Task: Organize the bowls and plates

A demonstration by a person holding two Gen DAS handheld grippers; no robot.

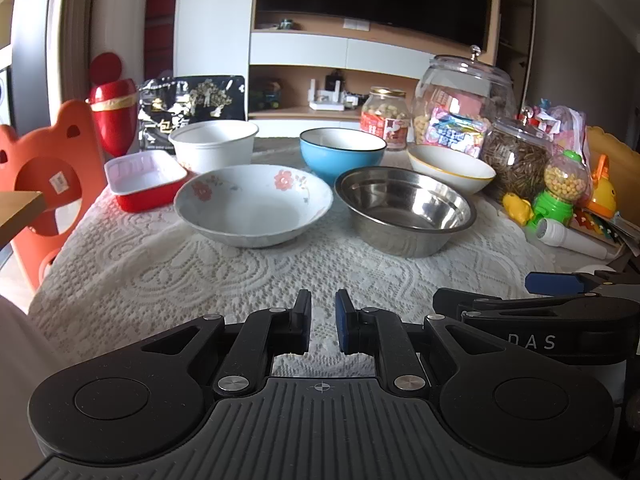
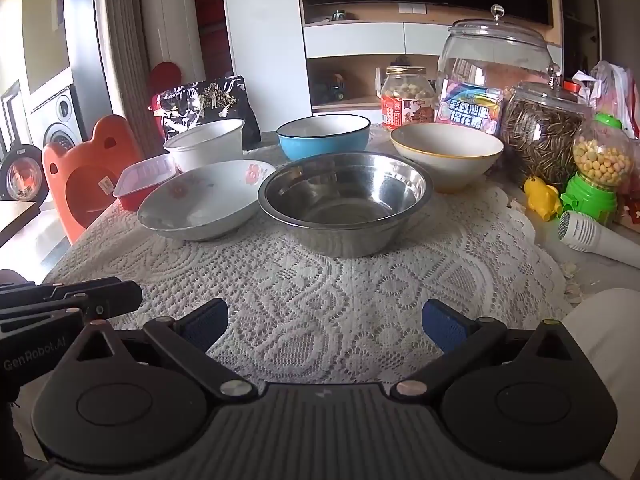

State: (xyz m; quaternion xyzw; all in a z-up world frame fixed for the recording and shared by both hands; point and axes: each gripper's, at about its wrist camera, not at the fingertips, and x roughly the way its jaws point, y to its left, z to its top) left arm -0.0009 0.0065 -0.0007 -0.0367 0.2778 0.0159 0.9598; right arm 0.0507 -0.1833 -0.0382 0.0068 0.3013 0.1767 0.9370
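Six vessels crowd the middle of the lace tablecloth (image 2: pixel 328 292): a floral bowl (image 1: pixel 253 204) and a stainless steel bowl (image 2: pixel 345 202) in front, just beside each other, with a white tub (image 1: pixel 214 145), a blue bowl (image 1: pixel 341 152) and a gold-rimmed white bowl (image 2: pixel 447 156) behind them, and a red tray (image 1: pixel 146 180) off toward the table's left edge. Behind and to the right stand a snack bag (image 1: pixel 192 106), a lidded jar of nuts (image 2: pixel 407 98), a big glass candy jar (image 2: pixel 494 76), a seed jar (image 2: pixel 542 138), a green gumball toy (image 2: pixel 596 168) and a white microphone (image 2: pixel 600 238) (this clutter hems in the right side). An orange chair back (image 1: pixel 38 168) rises beyond the left edge.

The near stretch of cloth lies open. The left gripper (image 1: pixel 323 328) hovers over it with jaws nearly pressed together, holding nothing; the right gripper (image 2: pixel 324 326) is spread wide and empty.
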